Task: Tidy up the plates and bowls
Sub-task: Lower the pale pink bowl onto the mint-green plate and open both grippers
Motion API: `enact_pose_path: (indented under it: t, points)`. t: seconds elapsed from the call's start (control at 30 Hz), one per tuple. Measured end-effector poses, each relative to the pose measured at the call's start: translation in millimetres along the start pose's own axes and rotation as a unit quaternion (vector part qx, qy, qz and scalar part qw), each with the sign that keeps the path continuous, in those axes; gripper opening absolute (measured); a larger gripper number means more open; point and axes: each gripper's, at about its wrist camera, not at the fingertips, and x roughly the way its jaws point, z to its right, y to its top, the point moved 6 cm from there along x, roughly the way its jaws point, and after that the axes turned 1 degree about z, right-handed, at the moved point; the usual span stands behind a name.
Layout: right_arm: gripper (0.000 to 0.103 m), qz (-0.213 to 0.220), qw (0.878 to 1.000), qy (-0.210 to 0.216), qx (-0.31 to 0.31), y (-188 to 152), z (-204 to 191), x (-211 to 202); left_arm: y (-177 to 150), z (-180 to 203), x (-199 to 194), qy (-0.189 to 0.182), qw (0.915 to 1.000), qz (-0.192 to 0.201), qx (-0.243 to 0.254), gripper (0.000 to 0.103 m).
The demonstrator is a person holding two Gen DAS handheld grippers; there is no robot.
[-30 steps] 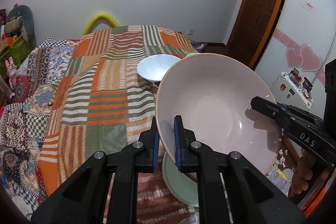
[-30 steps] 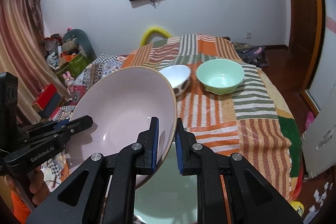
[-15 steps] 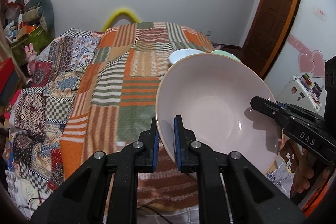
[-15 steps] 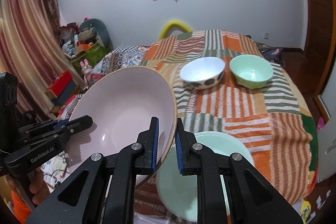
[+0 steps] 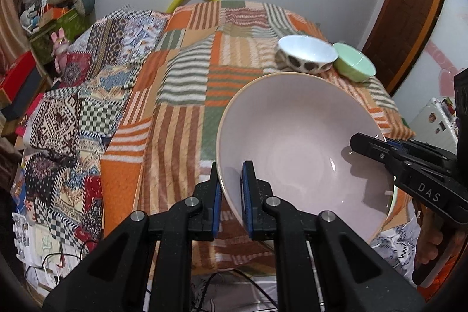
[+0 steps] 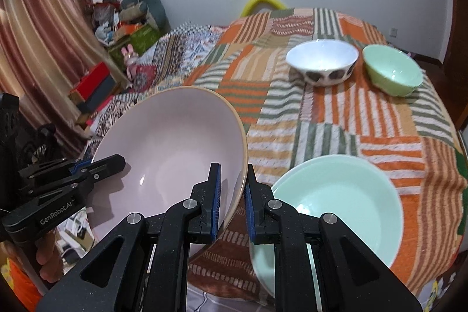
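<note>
Quilt [image 6: 330, 136] centre bare; spotted bowl [image 6: 321, 65], green bowl [image 6: 393, 73] block far edge, green plate [image 6: 345, 203] near.

Three bowls: one pink [image 6: 169, 148], one white [image 6: 321, 60], one green [image 6: 393, 73]. One mint plate [image 6: 345, 201]. Two grippers: left [image 5: 231, 195], right [image 6: 232, 195].

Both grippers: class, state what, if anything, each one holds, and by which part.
Both hold the large pink bowl by its rim: the left gripper pinches one side, the right gripper the opposite side.
</note>
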Motion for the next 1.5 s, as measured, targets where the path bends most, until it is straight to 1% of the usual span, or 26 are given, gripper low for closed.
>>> enact_pose_path:
  t: [0.17,0.33,0.5,0.73,1.0,1.1,1.23,1.33,1.37,1.5]
  points:
    - [0.013,-0.028,1.000,0.002,-0.002,-9,-5,19,-10,-12,18,0.003,0.9998,-0.021,-0.007,0.012]
    - [0.013,-0.055,0.998,-0.002,-0.005,-18,-6,38,-18,-23,40,-0.007,0.9983,-0.051,-0.027,0.012]
    - [0.013,-0.078,0.997,-0.005,-0.007,-27,-6,52,-30,-28,58,-0.004,0.9967,-0.075,-0.032,0.012]
    - [0.013,-0.102,0.995,-0.003,-0.004,-36,-3,66,-41,-32,72,-0.002,0.9950,-0.092,-0.039,0.012]
    - [0.013,-0.106,0.994,-0.008,-0.013,-38,-4,70,-44,-33,77,0.002,0.9948,-0.095,-0.038,0.012]
    - [0.016,-0.111,0.994,-0.007,-0.019,-38,-5,71,-44,-30,76,0.011,0.9948,-0.097,-0.028,0.012]
    - [0.016,-0.105,0.994,-0.015,-0.022,-35,-3,69,-43,-28,71,0.021,0.9949,-0.098,-0.017,0.012]
    - [0.016,-0.096,0.995,-0.011,-0.020,-30,-2,61,-40,-28,61,0.029,0.9956,-0.088,-0.012,0.012]
    - [0.019,-0.090,0.996,-0.009,-0.021,-28,-1,57,-38,-28,58,0.029,0.9959,-0.085,-0.012,0.012]
    - [0.024,-0.065,0.997,-0.009,-0.031,-18,-2,38,-24,-22,33,0.027,0.9983,-0.051,-0.008,0.019]
